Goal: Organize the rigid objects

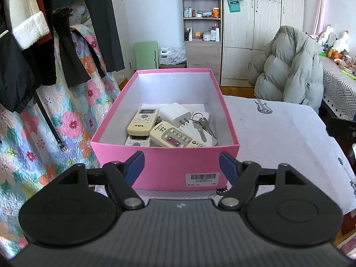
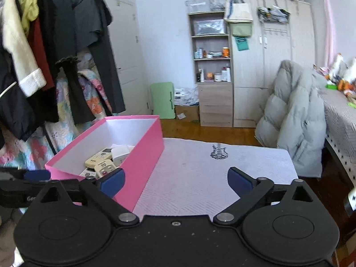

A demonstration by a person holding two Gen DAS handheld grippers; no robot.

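Left wrist view: the left gripper (image 1: 181,163) hangs just short of the near wall of the pink box (image 1: 164,166), jaws spread wide with nothing between the blue pads, which frame that wall without pressing it. Inside the pink box lie 3 remotes, a white charger (image 1: 175,113) and a bunch of keys (image 1: 201,123), all gathered toward its near end. The top remote (image 1: 143,121) reads "TCL"; a barcode sticker (image 1: 201,179) sits low on the near wall, its digits too small to read. A guitar print (image 1: 263,108) marks the white cloth (image 1: 278,138) to the right of the pink box

Right wrist view: the right gripper (image 2: 175,180) also stands wide open and empty, over the white cloth just right of the pink box, its left pad in front of the box's near corner. No loose item shows on the cloth here

My read: the sorting looks finished or close to it, both hands free after a drop. The next move calls for either finding another loose item out of shot, or squaring the pink box with a careful 2-handed hold on its thin walls
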